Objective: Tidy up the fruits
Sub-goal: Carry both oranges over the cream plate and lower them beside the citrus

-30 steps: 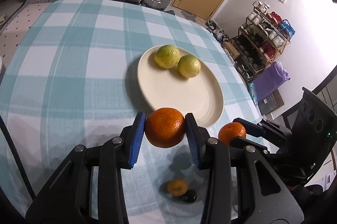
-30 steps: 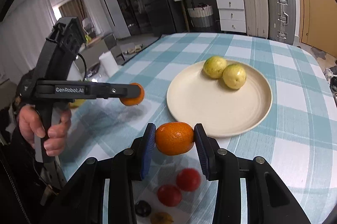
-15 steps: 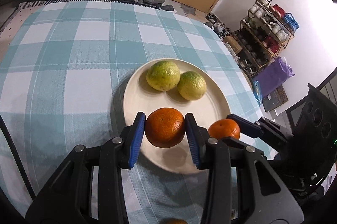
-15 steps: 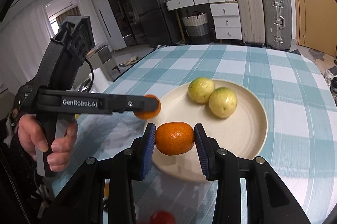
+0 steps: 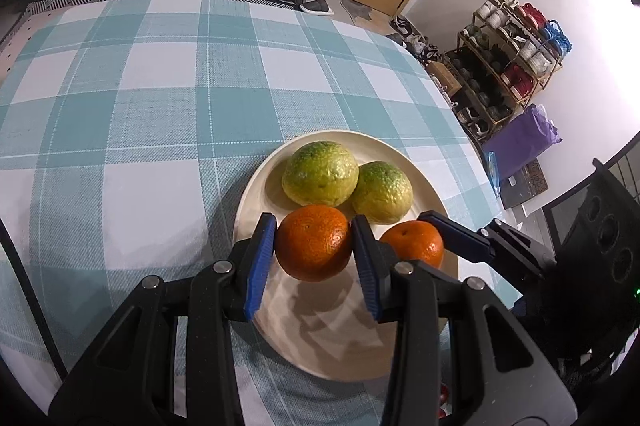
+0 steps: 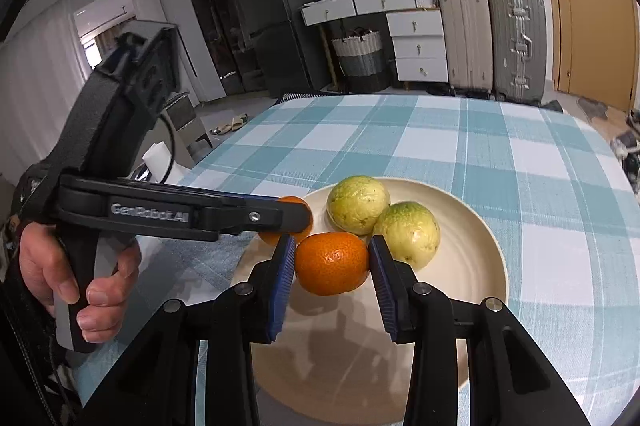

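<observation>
My left gripper (image 5: 314, 246) is shut on an orange (image 5: 314, 243) and holds it just above the cream plate (image 5: 344, 342), next to two yellow-green fruits (image 5: 320, 173) (image 5: 382, 192). My right gripper (image 6: 332, 264) is shut on a second orange (image 6: 332, 269) over the same plate (image 6: 472, 266), beside the green fruits (image 6: 358, 200) (image 6: 407, 232). In the left wrist view the right gripper's orange (image 5: 414, 242) sits just right of mine. In the right wrist view the left gripper's orange (image 6: 294, 204) is mostly hidden behind its finger.
The plate lies on a teal and white checked tablecloth (image 5: 160, 114) on a round table. The table's right edge (image 5: 468, 130) is close behind the plate. Suitcases (image 6: 492, 42) and drawers stand beyond the far edge.
Both grippers have moved forward with their oranges, from the near side of the table to over the plate, close to the green fruits. The small fruits near the front edge have left view.
</observation>
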A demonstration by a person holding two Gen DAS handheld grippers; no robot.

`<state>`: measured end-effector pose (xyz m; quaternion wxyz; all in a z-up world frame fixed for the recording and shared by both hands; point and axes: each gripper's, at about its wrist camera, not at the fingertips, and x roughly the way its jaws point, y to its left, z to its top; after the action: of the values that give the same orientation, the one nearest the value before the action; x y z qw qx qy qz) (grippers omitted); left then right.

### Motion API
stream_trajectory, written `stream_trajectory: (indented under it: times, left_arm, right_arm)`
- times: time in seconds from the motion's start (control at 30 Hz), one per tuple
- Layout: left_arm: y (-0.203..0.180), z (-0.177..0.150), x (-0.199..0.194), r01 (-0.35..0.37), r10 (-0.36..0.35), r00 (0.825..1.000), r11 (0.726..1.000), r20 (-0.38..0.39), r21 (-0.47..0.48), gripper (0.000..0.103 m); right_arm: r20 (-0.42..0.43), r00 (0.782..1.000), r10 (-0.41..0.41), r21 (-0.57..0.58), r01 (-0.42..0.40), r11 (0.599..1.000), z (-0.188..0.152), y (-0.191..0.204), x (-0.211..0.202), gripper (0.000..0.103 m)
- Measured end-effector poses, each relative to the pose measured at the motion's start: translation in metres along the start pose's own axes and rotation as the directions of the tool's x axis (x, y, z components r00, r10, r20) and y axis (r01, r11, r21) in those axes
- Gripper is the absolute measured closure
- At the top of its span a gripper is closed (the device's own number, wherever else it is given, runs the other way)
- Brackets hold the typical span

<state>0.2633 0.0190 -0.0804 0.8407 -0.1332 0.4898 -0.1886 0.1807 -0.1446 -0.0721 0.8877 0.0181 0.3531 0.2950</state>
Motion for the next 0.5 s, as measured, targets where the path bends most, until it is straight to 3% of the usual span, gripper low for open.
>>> stream_trajectory:
  times: [0.4,0.43,0.5]
  left_arm:
    - [0.002,0.012,0.016,0.018,-0.019,1.000,0.999,-0.015,-0.044,0.064]
    - [0.001,0.012,0.016,0.030,-0.031,0.999,0.998,-0.021,-0.048,0.058]
    - [-0.001,0.013,0.012,0.036,-0.037,0.999,0.998,-0.014,-0.045,0.056]
  right_arm:
    - [-0.016,0.999,-0.050,-0.032,0.049,0.998,0.002,-0.001,0.025,0.063]
    - [-0.016,0.999,-0.050,-0.029,0.050,0.998,0.002,-0.001,0.025,0.061]
    - [-0.003,0.999,-0.042,-0.020,0.042,0.999,0.002,-0.002,0.022,0.045]
